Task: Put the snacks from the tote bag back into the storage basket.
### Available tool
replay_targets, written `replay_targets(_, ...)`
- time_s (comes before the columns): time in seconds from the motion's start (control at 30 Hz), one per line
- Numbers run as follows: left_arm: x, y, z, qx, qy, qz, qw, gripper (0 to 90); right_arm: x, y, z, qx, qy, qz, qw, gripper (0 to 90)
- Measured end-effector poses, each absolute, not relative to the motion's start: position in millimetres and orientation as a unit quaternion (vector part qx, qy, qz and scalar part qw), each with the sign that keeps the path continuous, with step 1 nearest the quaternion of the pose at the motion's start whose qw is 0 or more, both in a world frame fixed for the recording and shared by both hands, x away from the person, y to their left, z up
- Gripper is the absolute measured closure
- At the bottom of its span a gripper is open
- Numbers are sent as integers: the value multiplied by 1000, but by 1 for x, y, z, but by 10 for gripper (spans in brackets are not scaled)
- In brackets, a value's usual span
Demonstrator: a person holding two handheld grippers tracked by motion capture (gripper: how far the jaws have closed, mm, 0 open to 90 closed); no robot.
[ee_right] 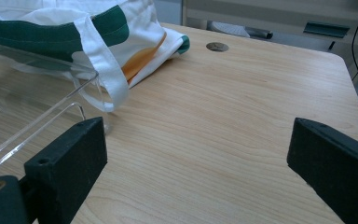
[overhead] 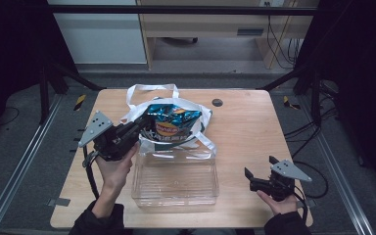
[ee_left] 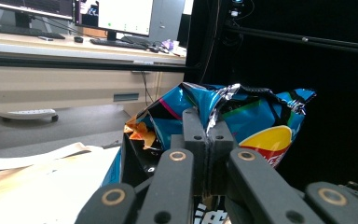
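A blue crisp bag (overhead: 173, 122) (ee_left: 256, 116) stands half out of a white tote bag (overhead: 147, 105) (ee_right: 135, 28) with green trim at the table's middle back. My left gripper (overhead: 142, 123) (ee_left: 208, 135) is shut on the crisp bag's top left edge, its jaws pressed together over the crinkled foil. A clear plastic box (overhead: 175, 178) (ee_right: 32, 107) lies open in front of the tote. My right gripper (overhead: 259, 172) (ee_right: 196, 154) hovers low over the bare wood at the front right, open wide with nothing between its jaws.
The wooden table (overhead: 245, 127) has a small round hole (overhead: 217, 102) (ee_right: 217, 46) near its back edge. The tote's white handles (overhead: 152, 88) loop toward the back, and one strap (ee_right: 103, 70) drapes against the box's corner. Black frame posts flank the table.
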State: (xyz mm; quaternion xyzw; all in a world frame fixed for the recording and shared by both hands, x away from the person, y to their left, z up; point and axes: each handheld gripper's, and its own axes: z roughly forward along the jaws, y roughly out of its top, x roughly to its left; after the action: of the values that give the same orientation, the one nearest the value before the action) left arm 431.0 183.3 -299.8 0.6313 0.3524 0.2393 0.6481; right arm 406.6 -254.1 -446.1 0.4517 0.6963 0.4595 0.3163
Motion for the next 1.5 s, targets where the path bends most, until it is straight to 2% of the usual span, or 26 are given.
replay_targets(0.7,391,176,-307,653,338,235,635,891,405,-255,-446,453,696,458,317,52)
replay_targets(1.5,372,169,-351,687,358,202,600,890,404,-256,-447,453,697,454,321,53)
